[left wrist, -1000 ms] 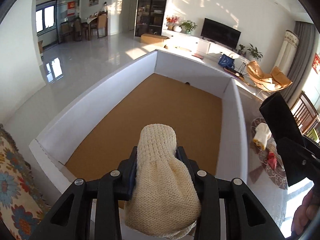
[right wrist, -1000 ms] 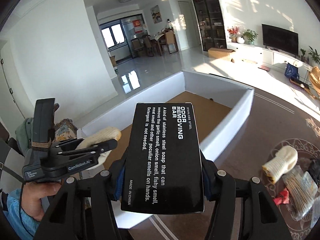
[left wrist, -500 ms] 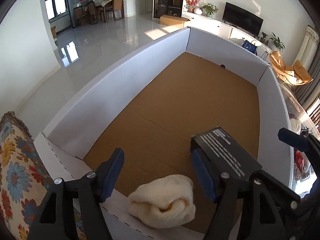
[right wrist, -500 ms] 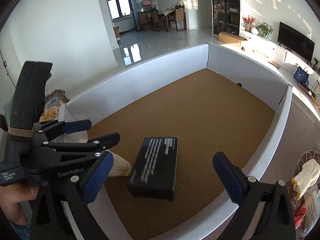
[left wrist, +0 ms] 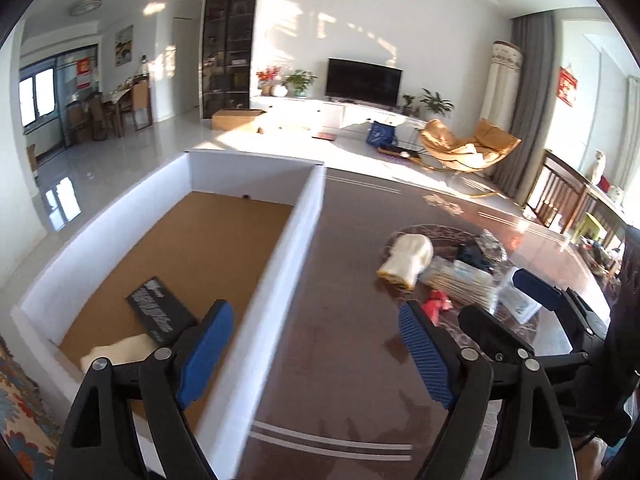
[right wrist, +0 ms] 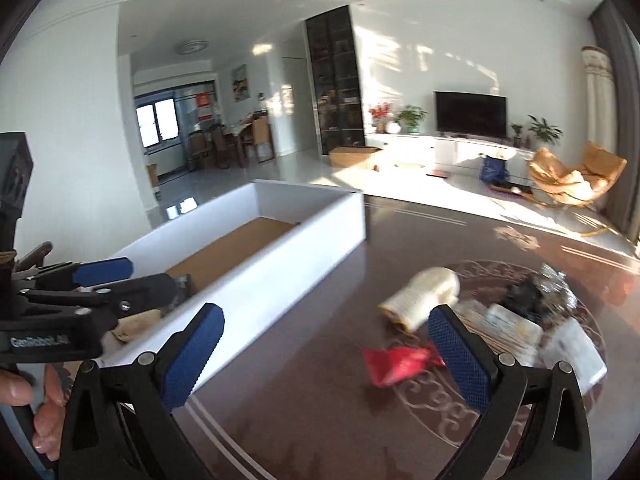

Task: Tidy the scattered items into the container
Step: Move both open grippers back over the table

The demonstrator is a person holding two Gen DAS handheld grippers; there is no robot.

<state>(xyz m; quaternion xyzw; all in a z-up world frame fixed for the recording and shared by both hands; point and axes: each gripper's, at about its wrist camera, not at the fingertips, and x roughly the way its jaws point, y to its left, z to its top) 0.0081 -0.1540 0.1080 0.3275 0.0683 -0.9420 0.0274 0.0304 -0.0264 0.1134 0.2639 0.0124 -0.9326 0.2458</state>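
A large white box with a brown cardboard floor sits on the dark table; it also shows in the right wrist view. Inside it lie a black odor-bar box and a cream knitted glove. My left gripper is open and empty, above the box's right wall. My right gripper is open and empty, over the table beside the box. To the right lies a pile: a second cream glove, a red packet, a stick bundle and a clear packet.
A dark item lies at the back of the pile on a round patterned mat. A flowered cushion sits at the left of the box. The room floor lies beyond the table's far edge.
One second ago each gripper held an item over the box. Both opened and dropped the glove and the black box inside. Both have since swung right toward the pile.
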